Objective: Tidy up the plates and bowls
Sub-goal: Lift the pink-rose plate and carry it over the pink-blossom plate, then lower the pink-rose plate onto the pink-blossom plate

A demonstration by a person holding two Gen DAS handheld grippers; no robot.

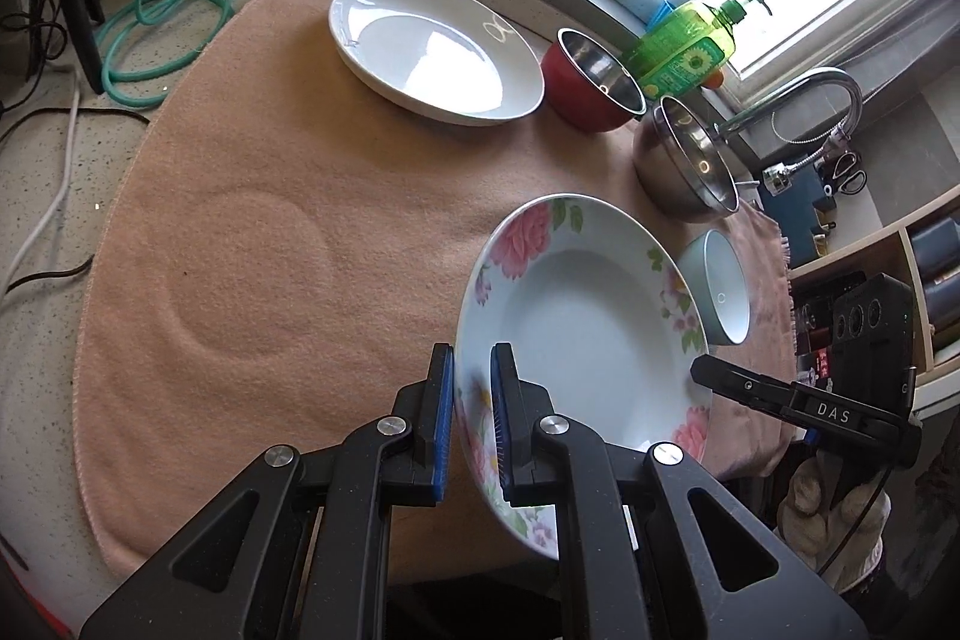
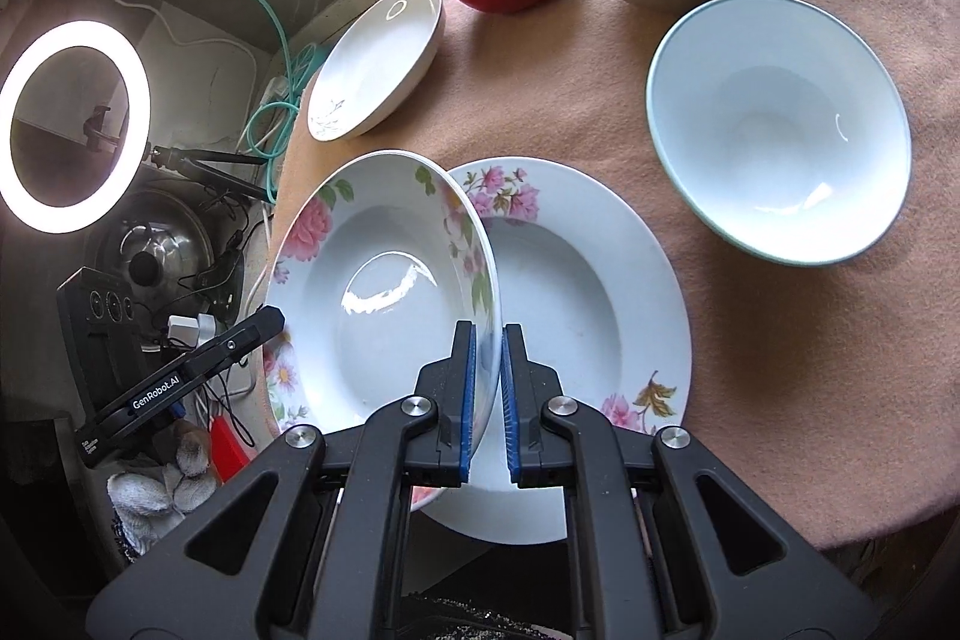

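Two blue-padded claws, left claw (image 1: 471, 418) and right claw (image 2: 487, 403), each clamping the glossy floral plate (image 2: 384, 298).

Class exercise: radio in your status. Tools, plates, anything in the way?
Both tools shut on one floral plate, held tilted. Second floral plate flat beneath it on the towel. Pale bowl alongside, apart.

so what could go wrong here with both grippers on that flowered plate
1. The lifted floral plate is pinched only at its rim by the left gripper and right gripper; uneven pulling could make it slip.
2. It hangs tilted over the second floral plate on the towel, so a drop could chip both.
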